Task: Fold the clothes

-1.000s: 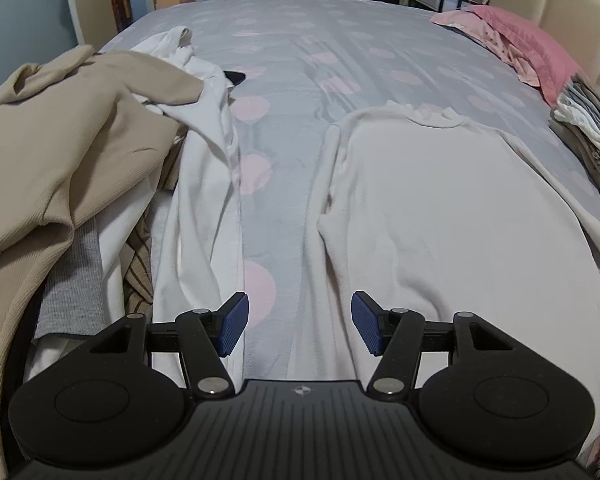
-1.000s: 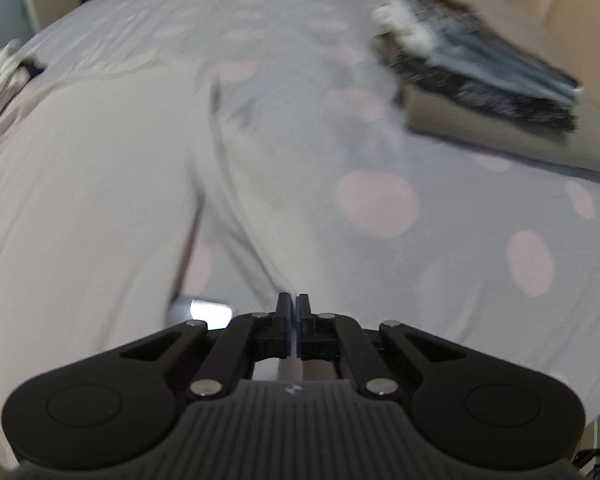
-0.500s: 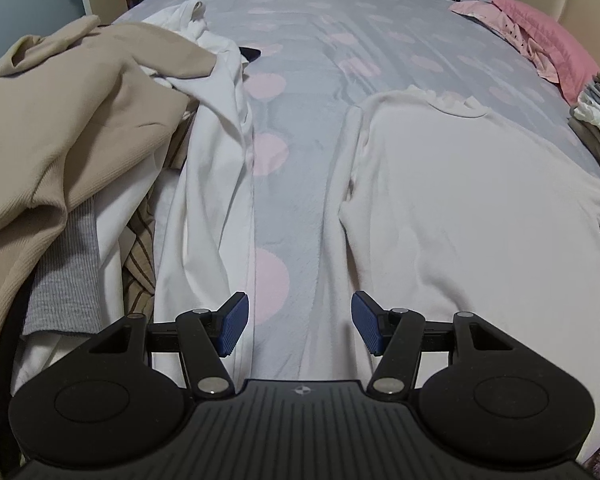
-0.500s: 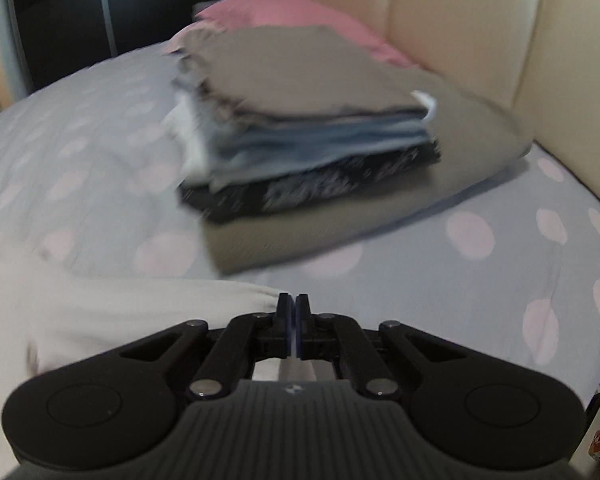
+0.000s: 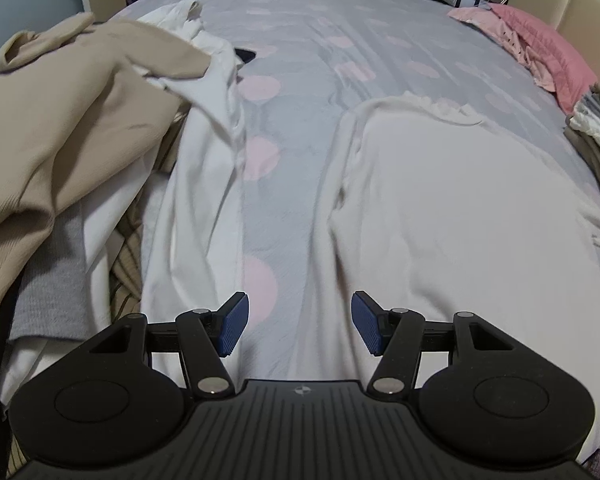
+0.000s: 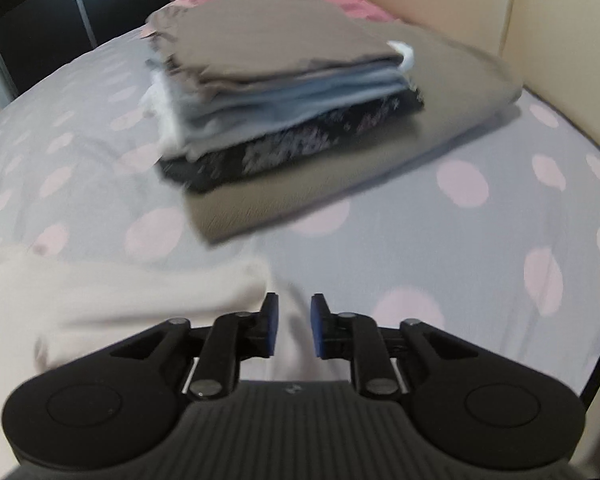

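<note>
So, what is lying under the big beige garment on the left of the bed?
Under the big beige garment a grey knit piece, a striped fabric and white clothes stick out. What lies deeper in the pile is covered.

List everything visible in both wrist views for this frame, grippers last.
Cream sweater: one, off-white, spread flat on the bed's right half.
Unfolded pile: several, beige, white, grey, striped, at left.
Folded stack: one, taupe, blue, black-patterned, near the headboard.
Pillow: one, pink, far right.
Bedsheet: one, grey with pink dots.
Headboard: one, cream.
Left gripper: open over the sheet.
Right gripper: open, astride the sweater's sleeve.
</note>
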The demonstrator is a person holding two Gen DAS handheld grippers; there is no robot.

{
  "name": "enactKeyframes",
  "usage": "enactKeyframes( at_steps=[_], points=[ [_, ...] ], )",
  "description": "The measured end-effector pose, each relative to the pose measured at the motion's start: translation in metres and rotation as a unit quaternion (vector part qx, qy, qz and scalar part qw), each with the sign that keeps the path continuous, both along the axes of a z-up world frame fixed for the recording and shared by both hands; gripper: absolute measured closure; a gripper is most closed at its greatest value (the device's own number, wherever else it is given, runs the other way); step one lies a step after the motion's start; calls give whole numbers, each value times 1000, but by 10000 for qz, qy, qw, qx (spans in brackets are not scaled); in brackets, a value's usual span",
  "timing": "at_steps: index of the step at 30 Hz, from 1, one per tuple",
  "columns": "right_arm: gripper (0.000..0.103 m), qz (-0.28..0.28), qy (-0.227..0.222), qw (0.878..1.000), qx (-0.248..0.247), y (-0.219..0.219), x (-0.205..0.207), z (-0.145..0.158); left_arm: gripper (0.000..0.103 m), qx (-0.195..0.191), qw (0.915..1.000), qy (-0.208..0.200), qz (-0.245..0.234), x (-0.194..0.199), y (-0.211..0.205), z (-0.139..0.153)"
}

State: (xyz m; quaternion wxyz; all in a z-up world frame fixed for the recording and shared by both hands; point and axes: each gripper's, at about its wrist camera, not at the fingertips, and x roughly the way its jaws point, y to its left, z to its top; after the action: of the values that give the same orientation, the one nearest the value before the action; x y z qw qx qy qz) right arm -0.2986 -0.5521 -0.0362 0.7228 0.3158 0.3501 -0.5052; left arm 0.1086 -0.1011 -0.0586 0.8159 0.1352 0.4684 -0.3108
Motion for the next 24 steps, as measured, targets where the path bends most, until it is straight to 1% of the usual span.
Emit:
enactKeyframes(
  at_steps=[1,3,5,9,11,13,14,15,17,20,21,24],
  points=[
    [79,96,-39,9999,129,11,-1,-3,48,-38,10000,-16,-28,-1,-2,3],
    [70,325,-30,9988,362,34,-1,-11,48,-101,9999,-65,-86,-3,-7,8],
    [69,598,84,9966,551,56,2,-22,48,-153,9997,-131,-154,-7,-12,13],
    [62,1136,391,9892,837,94,7,-41,48,-247,9993,-161,-249,-11,-19,18],
    [62,1156,545,9875,919,97,5,-47,48,-237,9993,-167,-253,-13,-21,18],
    [68,1161,696,9857,1001,100,3,-54,48,-244,9993,-176,-243,-14,-22,18],
    [81,1163,771,9847,1041,101,2,-57,48,-258,9992,-180,-236,-14,-21,19],
    [98,1165,847,9836,1082,102,1,-60,48,-277,9992,-181,-226,-15,-21,20],
    [98,1004,827,9859,1055,98,-5,-52,48,-291,9992,-187,-180,-16,-19,21],
    [98,674,544,9929,819,90,-24,-21,48,-271,9994,-187,-96,-17,-18,21],
    [98,507,424,9952,718,85,-34,-8,48,-273,9995,-173,-72,-16,-18,20],
    [98,-133,201,9983,530,68,-67,16,48,-270,9996,-129,-20,-13,-17,19]
  ],
)
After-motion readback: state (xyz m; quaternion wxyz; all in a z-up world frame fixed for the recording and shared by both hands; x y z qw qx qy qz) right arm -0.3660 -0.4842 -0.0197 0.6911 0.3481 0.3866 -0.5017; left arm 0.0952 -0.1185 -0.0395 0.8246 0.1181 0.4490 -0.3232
